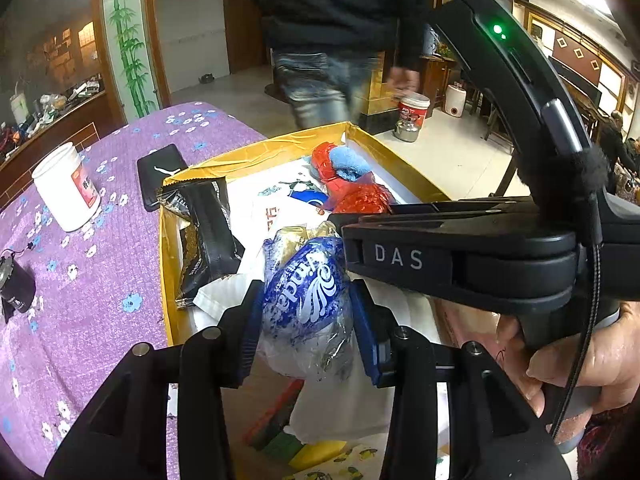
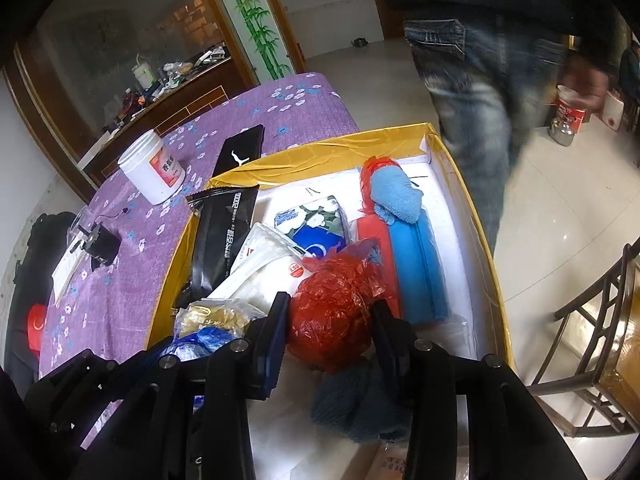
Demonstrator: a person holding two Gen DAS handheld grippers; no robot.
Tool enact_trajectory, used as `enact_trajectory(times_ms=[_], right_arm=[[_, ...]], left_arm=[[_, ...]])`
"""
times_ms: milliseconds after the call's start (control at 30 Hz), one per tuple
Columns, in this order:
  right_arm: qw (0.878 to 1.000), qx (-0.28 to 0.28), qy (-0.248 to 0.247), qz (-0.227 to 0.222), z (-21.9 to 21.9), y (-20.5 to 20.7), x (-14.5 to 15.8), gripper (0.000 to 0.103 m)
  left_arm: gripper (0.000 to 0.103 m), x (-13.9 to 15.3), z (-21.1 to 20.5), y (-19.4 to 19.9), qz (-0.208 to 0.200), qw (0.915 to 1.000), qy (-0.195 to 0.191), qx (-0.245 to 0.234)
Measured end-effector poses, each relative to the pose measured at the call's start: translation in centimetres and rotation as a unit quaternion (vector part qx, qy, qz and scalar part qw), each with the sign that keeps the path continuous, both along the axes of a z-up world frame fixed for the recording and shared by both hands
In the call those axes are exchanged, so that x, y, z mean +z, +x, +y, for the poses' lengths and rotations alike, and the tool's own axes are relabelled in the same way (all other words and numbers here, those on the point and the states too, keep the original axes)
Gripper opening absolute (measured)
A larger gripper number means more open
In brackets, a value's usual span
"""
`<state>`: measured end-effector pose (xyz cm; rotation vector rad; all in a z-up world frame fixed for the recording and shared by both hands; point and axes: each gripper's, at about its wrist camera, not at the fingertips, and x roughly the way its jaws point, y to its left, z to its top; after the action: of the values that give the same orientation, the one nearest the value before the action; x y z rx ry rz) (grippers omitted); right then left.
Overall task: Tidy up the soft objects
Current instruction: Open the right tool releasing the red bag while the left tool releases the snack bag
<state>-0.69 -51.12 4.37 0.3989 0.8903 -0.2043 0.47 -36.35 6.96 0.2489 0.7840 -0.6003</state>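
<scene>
2 grippers – left gripper (image 1: 306, 320) jaws clamping 1 blue tissue pack (image 1: 304, 296), right gripper (image 2: 330, 334) jaws pinching 1 red bag (image 2: 332, 316)

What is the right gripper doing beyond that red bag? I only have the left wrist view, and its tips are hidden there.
Observer: The right gripper straddles the red plastic bag, with both fingers against its sides.
Operator: Is anything under the bag?
Observer: Yes, a dark blue knitted piece lies just below it, on the floor of the gold box.
Operator: What lies between the bag and the right wall?
Observer: A long blue pouch lies along that wall, beside a red one. A light blue cloth rests at their far end.
</scene>
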Motion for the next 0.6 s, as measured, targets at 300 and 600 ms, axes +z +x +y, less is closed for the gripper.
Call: enact_trajectory(times_ms=[300, 600], right_arm=[[1.0, -0.001, 0.001, -0.006, 0.3, -0.5, 0.4, 0.045], [1.0, -0.004, 0.003, -0.017, 0.2, -1.5, 1.2, 0.049]], left_arm=[[0.041, 0.2, 0.1, -0.5, -0.006, 1.0, 0.001, -0.003], [0.043, 0.9, 0.1, -1.5, -0.021, 0.9997, 0.004, -0.007]])
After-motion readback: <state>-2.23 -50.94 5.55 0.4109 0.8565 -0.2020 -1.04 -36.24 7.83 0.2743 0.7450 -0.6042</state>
